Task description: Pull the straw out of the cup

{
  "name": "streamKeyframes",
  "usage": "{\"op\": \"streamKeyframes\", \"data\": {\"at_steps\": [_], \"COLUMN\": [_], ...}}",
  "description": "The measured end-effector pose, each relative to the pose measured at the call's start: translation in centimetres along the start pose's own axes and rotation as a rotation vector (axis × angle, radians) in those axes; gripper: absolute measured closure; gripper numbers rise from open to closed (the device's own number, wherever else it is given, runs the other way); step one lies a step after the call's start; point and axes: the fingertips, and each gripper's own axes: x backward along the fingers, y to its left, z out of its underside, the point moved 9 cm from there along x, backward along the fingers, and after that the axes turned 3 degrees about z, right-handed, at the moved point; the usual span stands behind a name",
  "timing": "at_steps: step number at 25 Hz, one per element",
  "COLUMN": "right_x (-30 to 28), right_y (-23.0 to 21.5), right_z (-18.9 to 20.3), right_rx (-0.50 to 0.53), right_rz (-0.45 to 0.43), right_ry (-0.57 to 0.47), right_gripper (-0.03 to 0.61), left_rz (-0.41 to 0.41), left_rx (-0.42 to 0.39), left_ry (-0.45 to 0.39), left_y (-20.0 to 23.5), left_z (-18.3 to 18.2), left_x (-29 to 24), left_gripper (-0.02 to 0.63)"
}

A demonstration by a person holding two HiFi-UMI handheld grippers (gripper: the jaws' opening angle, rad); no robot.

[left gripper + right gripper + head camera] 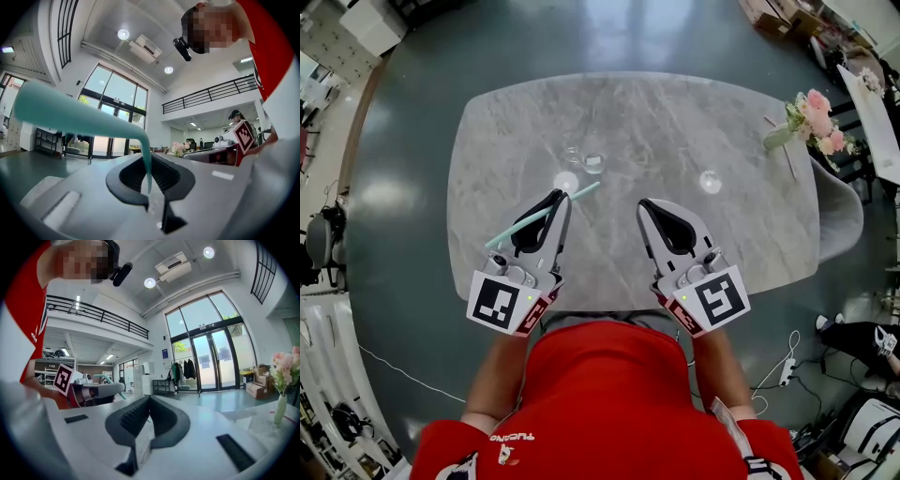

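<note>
Two matching tools here: the left gripper (559,195) and the right gripper (644,203), both in pale grey shells. Black ribbed pads (534,230) line the jaws. Behind the jaws a small green light (528,297) glows on each body. Further back sits a white marker cube (499,305) printed with black squares, with a red block beside it. The person wears a red short-sleeved shirt (619,403) with white lettering near one sleeve.

Marble table (722,234), pink flowers (816,114) in vase (778,137) nr rt edge
</note>
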Motion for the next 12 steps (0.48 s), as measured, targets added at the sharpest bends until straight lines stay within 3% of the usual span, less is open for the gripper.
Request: {"op": "streamKeyframes", "data": {"at_steps": [12], "right_x": [1.3], "right_y": [2.1], "right_z": [-0.5], "right_rx": [0.016], "right_rz": [-0.039], "right_ry": [-0.011], "right_gripper": [0.578], "left_rz": [0.040], "left_rx": [-0.013], "left_ry": [-0.033], "left_y": [-2.0], "left_z": [-1.6], "left_x": [1.7], "left_gripper": [0.583]}}
